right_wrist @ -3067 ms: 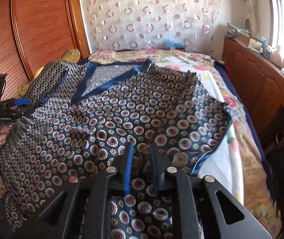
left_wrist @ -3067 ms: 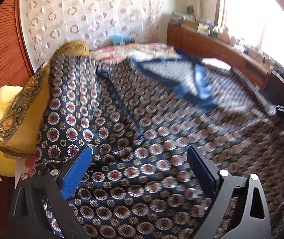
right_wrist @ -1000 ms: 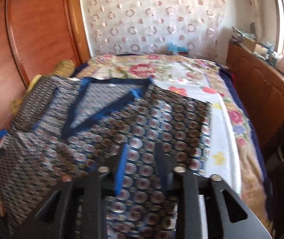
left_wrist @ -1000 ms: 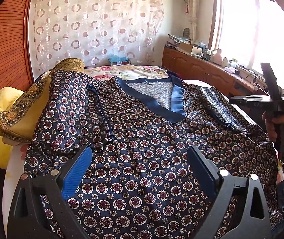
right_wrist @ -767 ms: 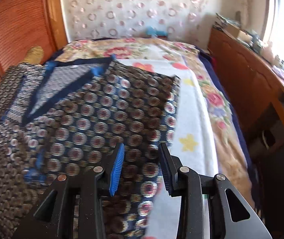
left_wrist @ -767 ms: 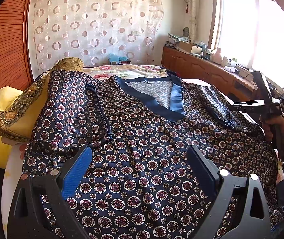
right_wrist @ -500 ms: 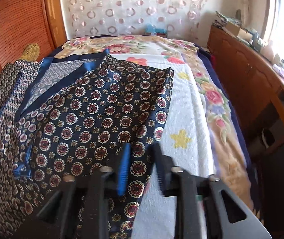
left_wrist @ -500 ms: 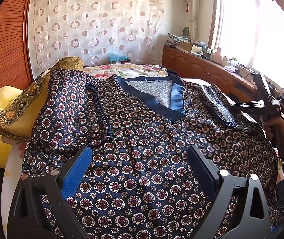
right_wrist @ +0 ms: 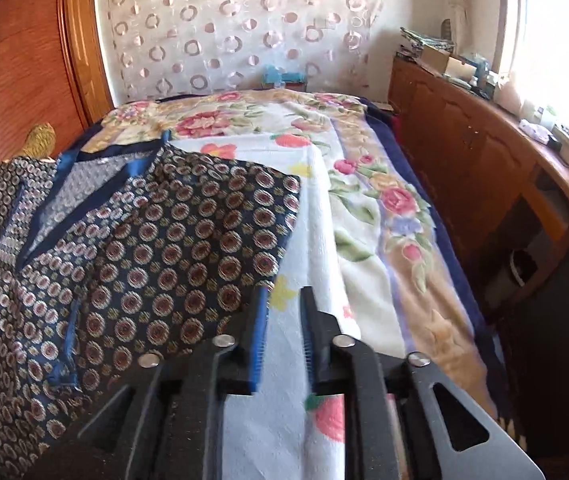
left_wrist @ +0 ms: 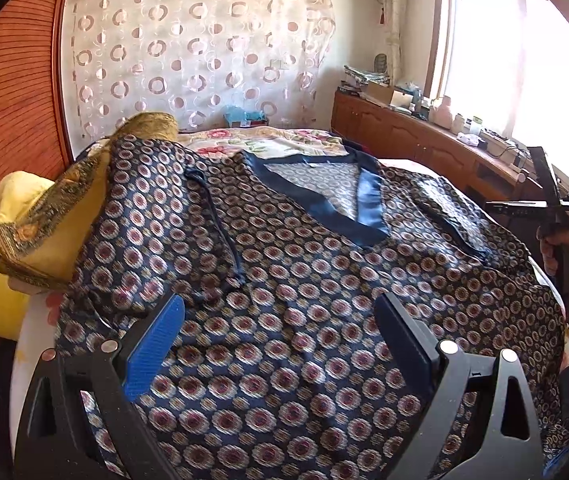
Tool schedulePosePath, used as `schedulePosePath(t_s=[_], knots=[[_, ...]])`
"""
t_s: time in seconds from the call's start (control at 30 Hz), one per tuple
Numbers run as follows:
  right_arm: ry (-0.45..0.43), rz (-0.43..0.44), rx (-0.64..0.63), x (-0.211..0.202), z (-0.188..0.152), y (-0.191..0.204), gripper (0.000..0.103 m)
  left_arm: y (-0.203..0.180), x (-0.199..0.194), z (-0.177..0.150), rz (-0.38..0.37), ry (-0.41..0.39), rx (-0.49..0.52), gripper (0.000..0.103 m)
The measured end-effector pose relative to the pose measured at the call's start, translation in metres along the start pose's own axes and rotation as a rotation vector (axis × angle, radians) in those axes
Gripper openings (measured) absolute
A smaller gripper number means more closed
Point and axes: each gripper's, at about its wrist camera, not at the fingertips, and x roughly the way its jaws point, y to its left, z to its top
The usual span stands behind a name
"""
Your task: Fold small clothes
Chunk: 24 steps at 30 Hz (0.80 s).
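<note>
A navy top with round medallion print and a plain blue V-neck band lies spread face up on the bed; it also shows in the right wrist view. My left gripper is wide open and empty, just above the garment's lower part. My right gripper has its jaws a narrow gap apart with nothing between them, over the white blanket just beside the garment's right sleeve edge. In the left wrist view the right gripper is at the far right, side-on, held by a hand.
A floral blanket covers the bed. Yellow and gold pillows lie under the garment's left shoulder by the wooden headboard. A wooden cabinet with clutter runs along the right side under the window.
My right gripper let go of the garment's right side, swung right off the fabric and now sits over the bare blanket, jaws slightly apart. My left gripper has stayed open and nearly still.
</note>
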Motion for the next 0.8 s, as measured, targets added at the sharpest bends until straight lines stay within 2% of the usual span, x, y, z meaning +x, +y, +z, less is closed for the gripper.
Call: schedulePosePath(t_s=[0.07,0.27,0.5,0.67,0.8], knots=[[0.01,0.009,-0.01,0.006,0.003,0.0,0.032,0.006,0.002,0.006,0.01,-0.003,0.004,0.097],[0.039,0.004,-0.017,0.024,0.009,-0.005,0.032,0.041,0.013,0.033,0.046,-0.008,0.01,0.096],[0.038,0.015,-0.02,0.029,0.007,-0.007,0.035,0.093,0.037,0.066,0.078,0.01,-0.052,0.079],[0.039,0.022,-0.033,0.028,0.007,-0.005,0.04,0.129,0.054,0.087,0.093,0.016,-0.104,0.077],[0.038,0.022,-0.034,0.028,0.007,-0.005,0.041,0.156,0.064,0.099,0.107,0.012,-0.145,0.064]])
